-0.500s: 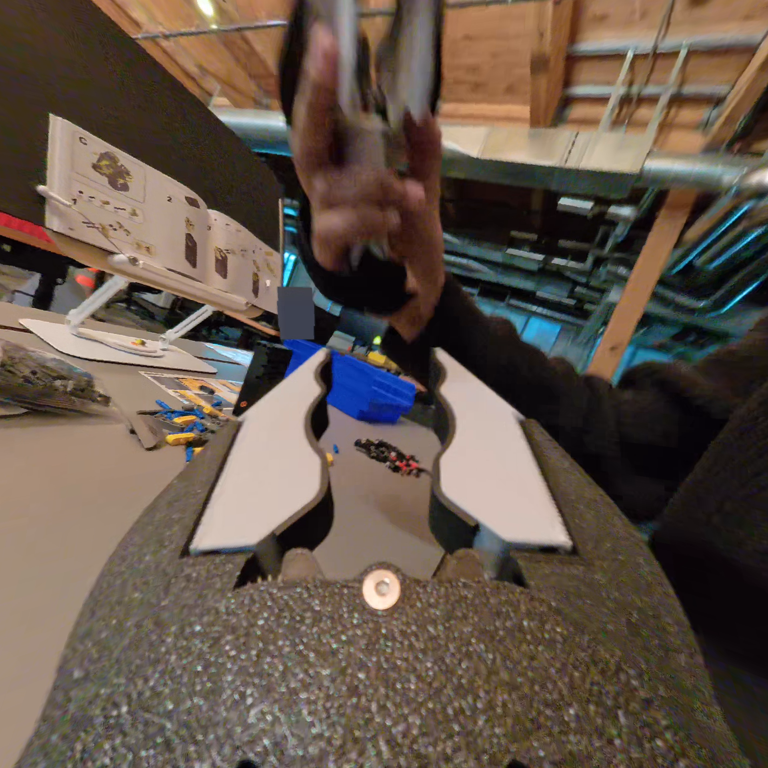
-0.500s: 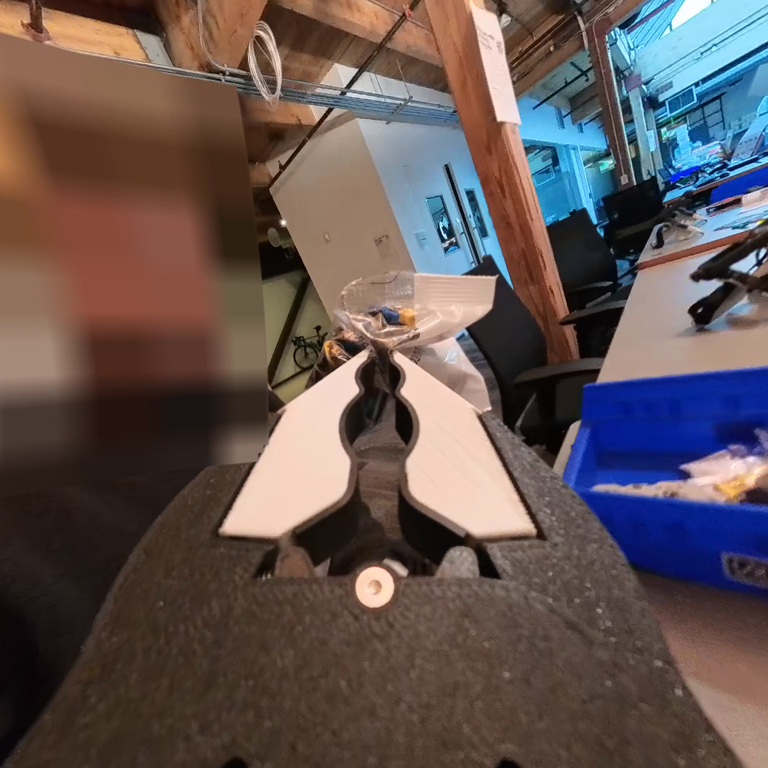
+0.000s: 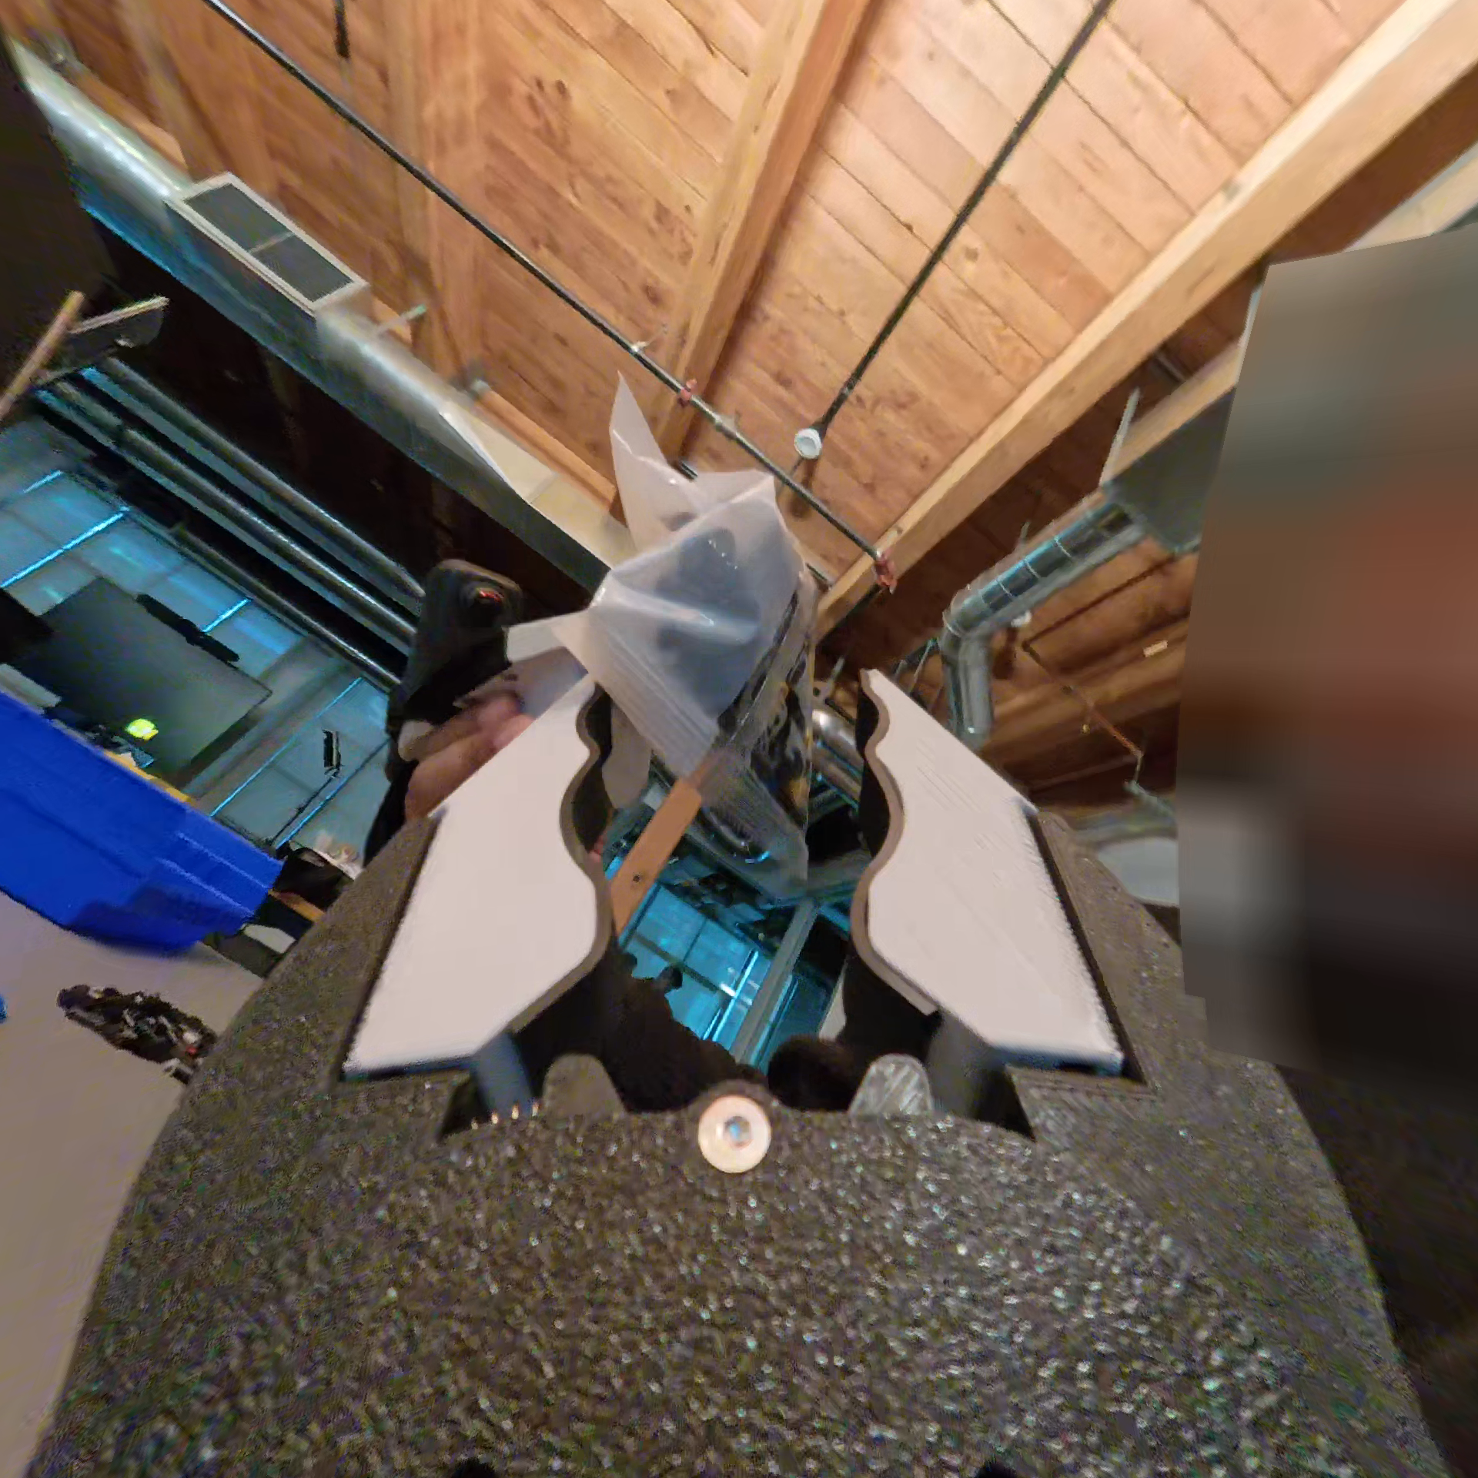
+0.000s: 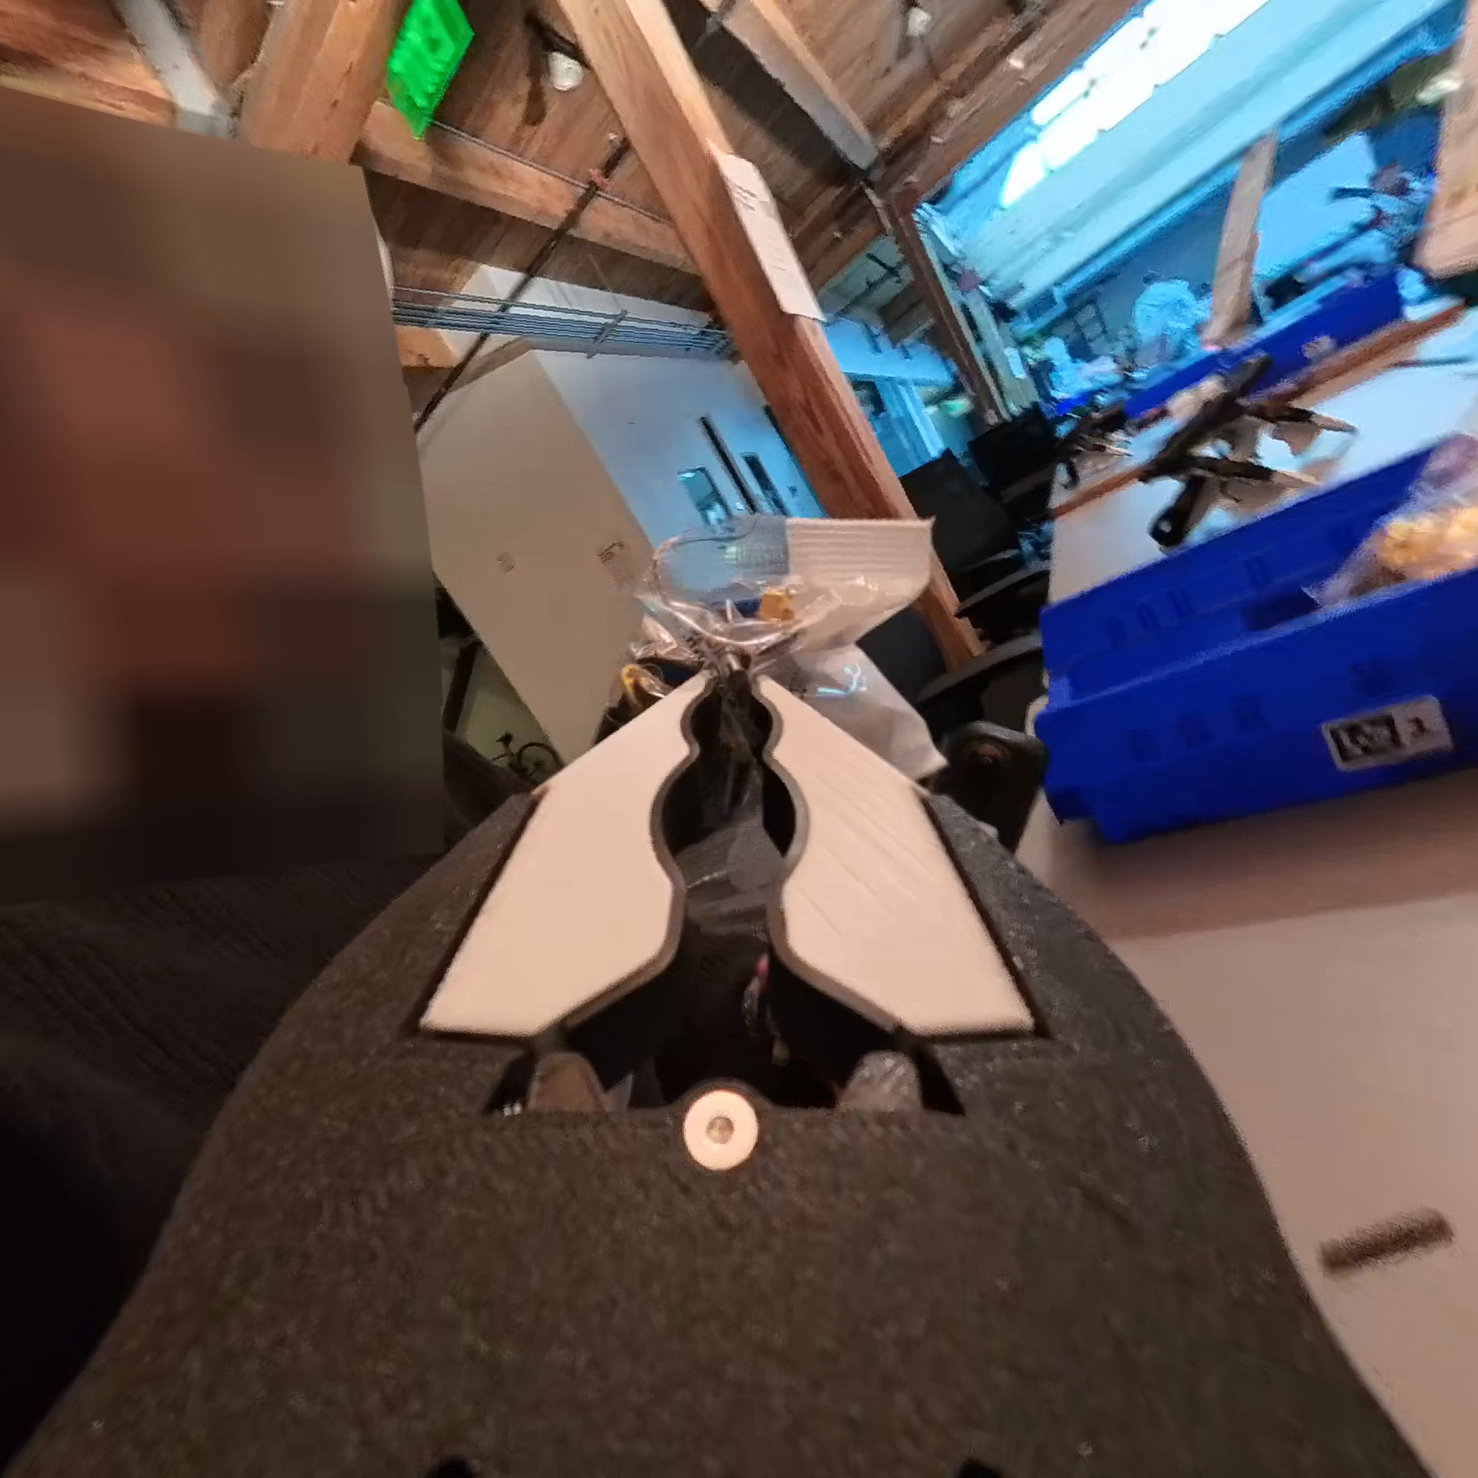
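The right claw is pinched closed on a clear plastic bag of small parts, which bunches just past its tips. The left claw stands wide, the bag hanging between its tips, apparently untouched. A blue bin sits on the table to the right.

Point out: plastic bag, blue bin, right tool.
plastic bag (image 4: 768, 588): right wrist view, on its clear crumpled body above the fingertips.
blue bin (image 4: 1248, 704): right wrist view, on its near side wall.
right tool (image 4: 732, 680): right wrist view, between its fingertips, pinching the bag.
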The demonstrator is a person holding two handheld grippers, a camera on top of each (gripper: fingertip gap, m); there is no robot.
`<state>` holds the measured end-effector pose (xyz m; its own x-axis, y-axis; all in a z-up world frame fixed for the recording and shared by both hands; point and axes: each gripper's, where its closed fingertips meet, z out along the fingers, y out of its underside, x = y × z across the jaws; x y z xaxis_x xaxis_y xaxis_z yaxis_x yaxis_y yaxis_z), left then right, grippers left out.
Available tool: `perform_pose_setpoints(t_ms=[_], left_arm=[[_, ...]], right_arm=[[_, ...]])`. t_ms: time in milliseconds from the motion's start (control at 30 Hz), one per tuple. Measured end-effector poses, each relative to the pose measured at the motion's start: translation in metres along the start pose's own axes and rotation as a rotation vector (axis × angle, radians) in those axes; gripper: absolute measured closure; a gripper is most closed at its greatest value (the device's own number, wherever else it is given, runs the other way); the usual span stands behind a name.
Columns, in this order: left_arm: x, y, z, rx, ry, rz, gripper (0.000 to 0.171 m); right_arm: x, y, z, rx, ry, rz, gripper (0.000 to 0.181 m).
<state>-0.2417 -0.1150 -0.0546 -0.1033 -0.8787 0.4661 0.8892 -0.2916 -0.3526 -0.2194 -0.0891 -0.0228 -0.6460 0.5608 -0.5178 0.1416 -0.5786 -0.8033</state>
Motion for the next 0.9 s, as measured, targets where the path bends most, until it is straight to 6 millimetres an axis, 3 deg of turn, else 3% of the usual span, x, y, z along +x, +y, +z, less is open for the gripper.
perform_pose_setpoints(t_ms=[33,67,167,267,367,400,500,633,733,833,900], left_arm=[[-0.006,-0.002,-0.002,0.015,-0.034,-0.014,0.122],[-0.015,-0.004,-0.006,0.023,-0.085,-0.011,0.146],[-0.031,-0.012,-0.017,0.046,-0.221,0.046,0.163],[-0.035,-0.01,-0.019,-0.024,-0.284,0.135,0.166],[-0.035,-0.004,-0.017,-0.122,-0.31,0.197,0.167],[-0.034,-0.002,-0.016,-0.141,-0.31,0.203,0.167],[-0.031,0.004,-0.013,-0.193,-0.275,0.167,0.167],[-0.029,0.019,-0.012,-0.282,-0.211,0.077,0.167],[-0.038,0.03,-0.016,-0.342,-0.233,0.009,0.167],[-0.043,0.036,-0.019,-0.366,-0.236,-0.029,0.166],[-0.047,0.034,-0.02,-0.356,-0.258,-0.017,0.166]], right_arm=[[0.007,0.005,-0.005,-0.013,0.051,0.012,0.174],[0.013,0.011,-0.01,-0.03,0.103,0.004,0.171],[0.039,0.029,-0.037,-0.1,0.328,-0.049,0.166],[0.049,0.031,-0.061,-0.08,0.454,-0.065,0.152],[0.06,0.01,-0.086,0.063,0.578,-0.022,0.118],[0.06,0.002,-0.091,0.105,0.594,-0.024,0.117],[0.061,0.0,-0.09,0.092,0.601,-0.021,0.108],[0.052,0.029,-0.062,-0.084,0.465,0.063,0.107],[0.032,0.037,-0.045,-0.106,0.255,0.192,0.113],[0.038,0.029,-0.051,-0.039,0.258,0.24,0.18],[0.046,0.031,-0.057,-0.047,0.312,0.231,0.181]])
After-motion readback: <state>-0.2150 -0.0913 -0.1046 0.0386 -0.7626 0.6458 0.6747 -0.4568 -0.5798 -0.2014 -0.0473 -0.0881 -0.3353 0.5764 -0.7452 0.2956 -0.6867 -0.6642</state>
